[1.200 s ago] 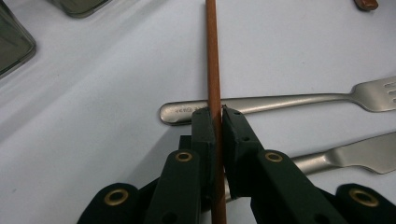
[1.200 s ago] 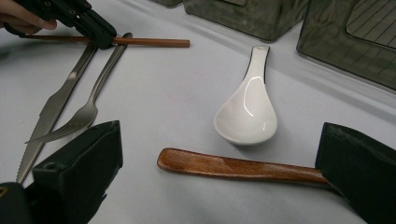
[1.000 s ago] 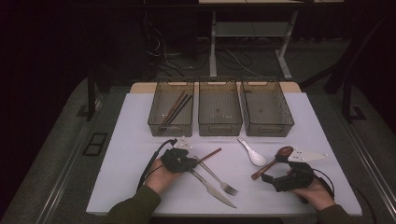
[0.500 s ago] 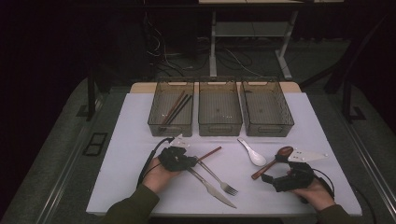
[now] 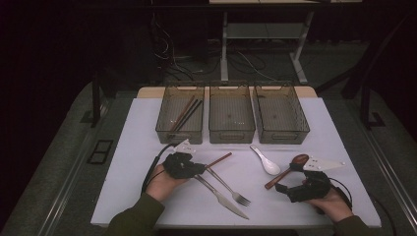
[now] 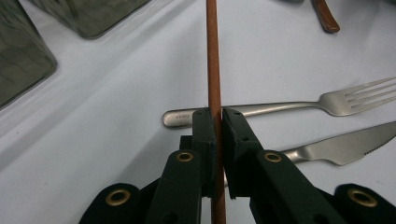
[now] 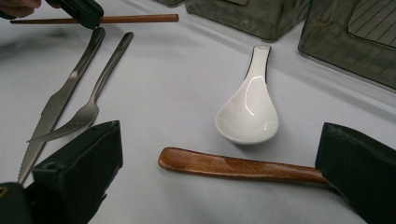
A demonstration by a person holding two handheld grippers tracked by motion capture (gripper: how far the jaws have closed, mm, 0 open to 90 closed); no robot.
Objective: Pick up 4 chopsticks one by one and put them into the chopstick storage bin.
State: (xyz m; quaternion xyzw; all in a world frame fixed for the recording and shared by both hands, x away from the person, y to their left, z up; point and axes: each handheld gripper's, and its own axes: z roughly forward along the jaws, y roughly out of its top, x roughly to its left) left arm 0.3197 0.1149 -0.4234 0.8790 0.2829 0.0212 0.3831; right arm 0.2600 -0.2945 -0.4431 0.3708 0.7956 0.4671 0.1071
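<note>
Pinching the thin reddish-brown wooden chopstick [image 6: 213, 56] mid-shaft, the left gripper [image 6: 217, 116] clamps something light, stiff, likely pivot-prone

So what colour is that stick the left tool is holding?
Reddish-brown; the chopstick shows best in the left gripper view.

L forearm, olive sleeve, comes in from bottom edge of high view, angled up and to the right; L hand wraps the left gripper [image 5: 196, 168] from behind, cable looping off its left side. Gripper lies low and near level, jaws pointing right. In left gripper view, jaws nearly together, pads clamped on a thin stick running between them. R forearm enters at bottom right, hand cupped under the right gripper [image 5: 284, 188], jaws pointing left. In right gripper view, jaws spread wide apart, nothing pressed between pads.
</note>
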